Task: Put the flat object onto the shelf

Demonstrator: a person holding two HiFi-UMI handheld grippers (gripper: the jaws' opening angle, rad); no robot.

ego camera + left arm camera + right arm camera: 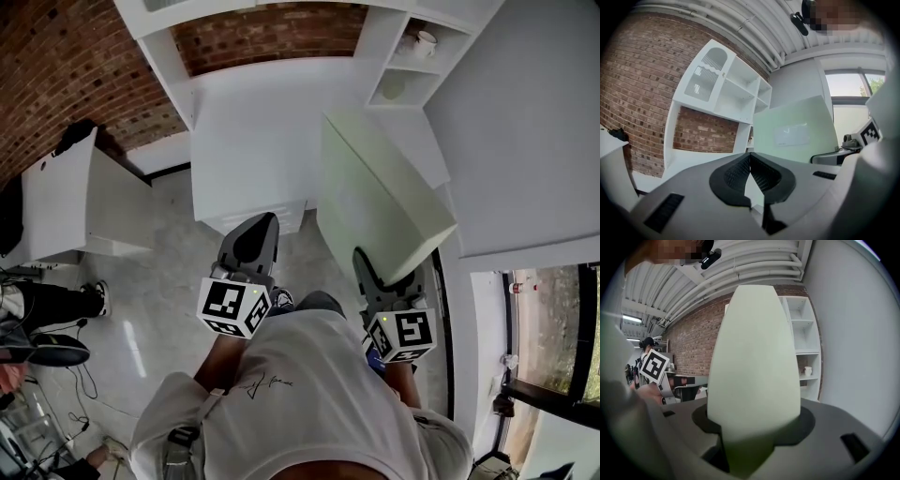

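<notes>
Panel (380,202) in air, tilted, lower edge clamped in right gripper (377,279); short of shelf (373,42).
Step, as judged: carrying.
Next: raise, level panel, slide onto free board.
Left gripper (255,239) jaws together, empty.
Cup (425,41) occupies upper cubby; avoid.
Bench (56,197) well apart, left.

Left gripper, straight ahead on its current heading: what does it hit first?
Likely the white shelf unit, around the upright beside its brick-backed niche. The left gripper, tongs shut and empty, aims there; the pale green board sits just right of that line. Depth is unclear.
</notes>
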